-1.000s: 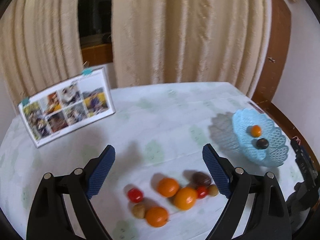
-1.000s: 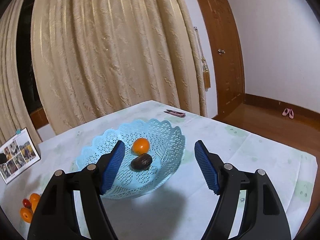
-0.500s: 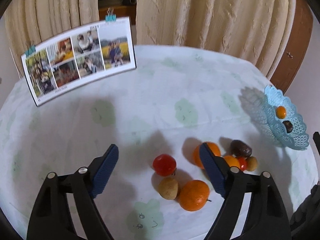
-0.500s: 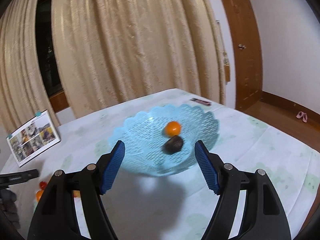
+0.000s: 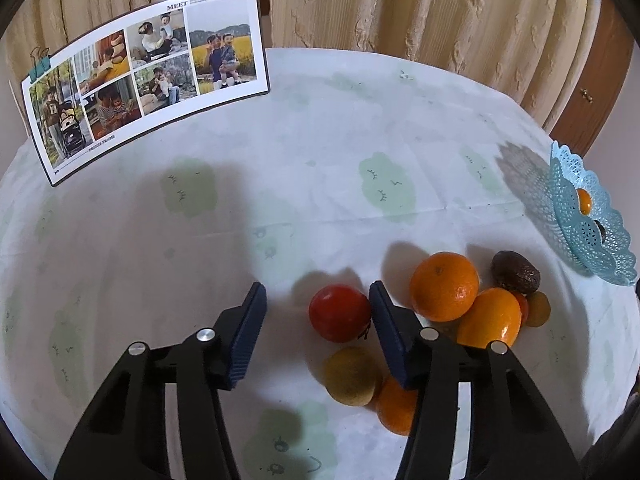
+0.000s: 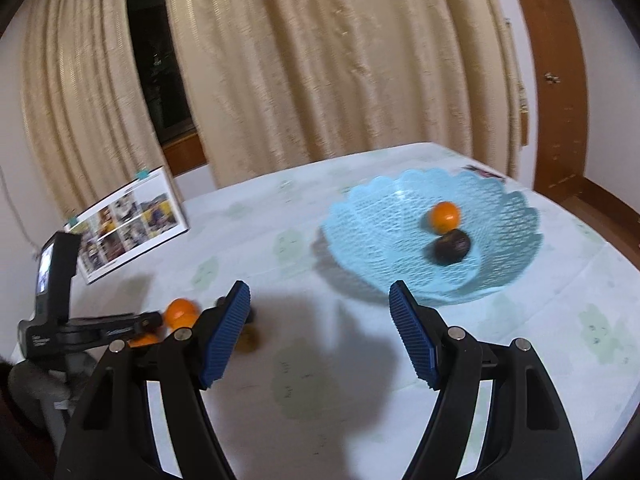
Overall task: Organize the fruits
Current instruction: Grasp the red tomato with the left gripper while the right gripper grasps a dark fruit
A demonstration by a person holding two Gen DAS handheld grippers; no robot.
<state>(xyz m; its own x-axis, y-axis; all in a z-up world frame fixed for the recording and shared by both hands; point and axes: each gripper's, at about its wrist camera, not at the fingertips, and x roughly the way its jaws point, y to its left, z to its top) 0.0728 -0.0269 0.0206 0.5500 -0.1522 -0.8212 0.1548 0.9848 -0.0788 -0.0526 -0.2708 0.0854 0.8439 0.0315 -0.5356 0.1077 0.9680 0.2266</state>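
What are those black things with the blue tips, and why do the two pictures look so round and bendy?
They are two grabbing tools, one in each of a person's hands. Each has a tiny wide-eyed camera that looks along its two blue fingers, so the picture curves at the edges.

One picture comes from the left gripper. Its jaws are open and it holds nothing. A red tomato sits between the blue tips, against the right-hand one. Beside it lie oranges, a yellowish fruit and a dark brown fruit, all on the table with its pale cloth. A photo board stands at the back.

The other picture comes from the right gripper, also open and empty. Ahead of it is a blue basket holding a small orange and a dark fruit.
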